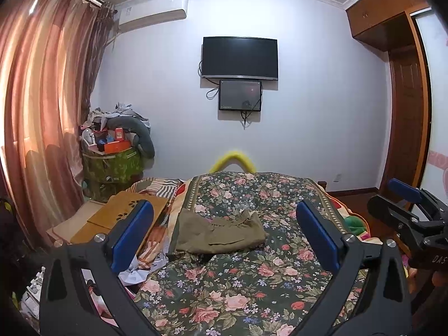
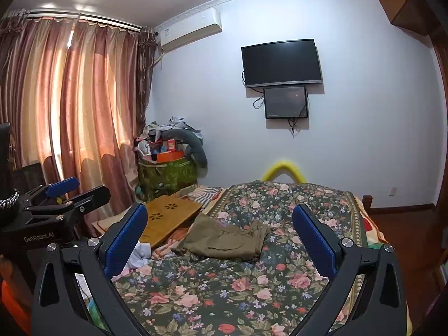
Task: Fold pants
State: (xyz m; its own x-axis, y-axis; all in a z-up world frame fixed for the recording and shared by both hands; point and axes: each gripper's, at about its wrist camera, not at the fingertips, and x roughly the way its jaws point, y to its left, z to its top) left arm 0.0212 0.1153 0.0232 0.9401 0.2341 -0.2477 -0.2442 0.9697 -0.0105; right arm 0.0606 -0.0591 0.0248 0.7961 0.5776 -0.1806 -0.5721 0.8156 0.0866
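Lying soft, light and floppy at 12 o'clock on the flowery blanket [image 1: 238, 274], green pants [image 1: 221, 232] best pinched at an edge, both the left gripper [image 1: 224, 235] and right gripper [image 2: 219, 238] wide apart, empty.

Open floral bed [image 1: 238, 280] before the pants [image 1: 221, 233], wooden board [image 1: 126, 212] and clutter along its left edge.
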